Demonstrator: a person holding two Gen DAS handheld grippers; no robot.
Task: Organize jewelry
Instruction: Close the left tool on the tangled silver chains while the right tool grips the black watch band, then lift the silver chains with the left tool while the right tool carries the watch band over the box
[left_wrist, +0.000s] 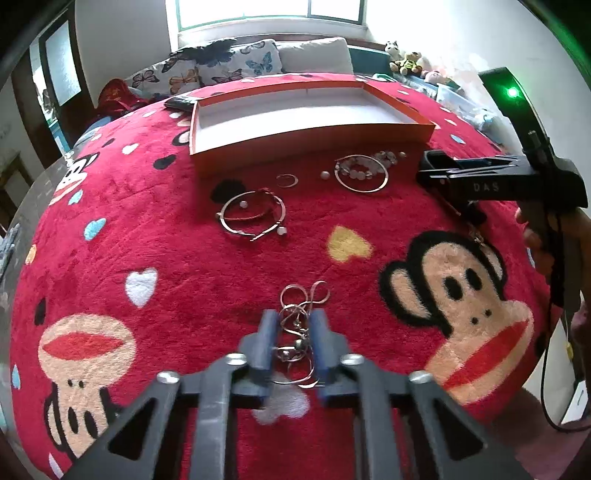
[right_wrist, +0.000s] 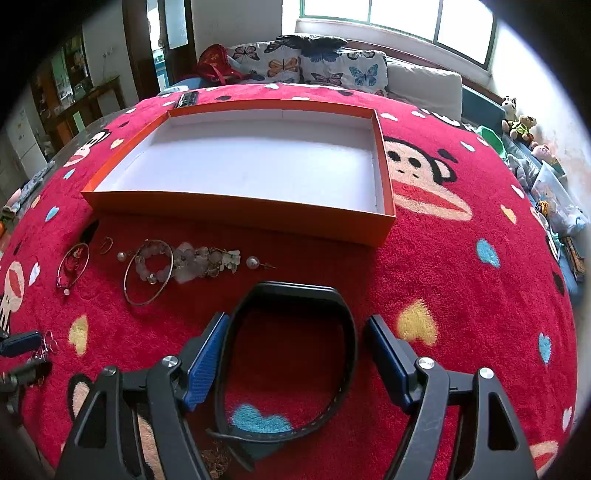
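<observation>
Two hand-held grippers over a red cartoon-monkey blanket (right_wrist: 461, 280). Nearest in the left wrist view: left gripper (left_wrist: 291, 332), blue pads narrowed around a tangle of thin silver chain (left_wrist: 301, 321), loops spilling toward 12 o'clock; pads close on either side of it, whether actually pinching cannot be told. Nearest in the right wrist view: right gripper (right_wrist: 295, 354) spread wide, one black band (right_wrist: 291, 347) lying between the pads, left pad touching or just beside its side, right pad apart from it; long axis of the band running 6 to 12 o'clock, flat end at 12. Bare blanket at 1 to 3 o'clock of the band, open room there. Farther, at 10 to 11 o'clock, a row of jewelry running 9 to 3: two large hoops (right_wrist: 149, 271), one small ring (right_wrist: 106, 245), two pearl studs (right_wrist: 252, 263), one cluster of pale translucent beads (right_wrist: 205, 262). Beyond the row, one shallow orange box (right_wrist: 240, 212), white inside, long axis 9 to 3 o'clock, its near wall just past the beads. Farthest: butterfly-print cushions (right_wrist: 306, 66) under a window.
</observation>
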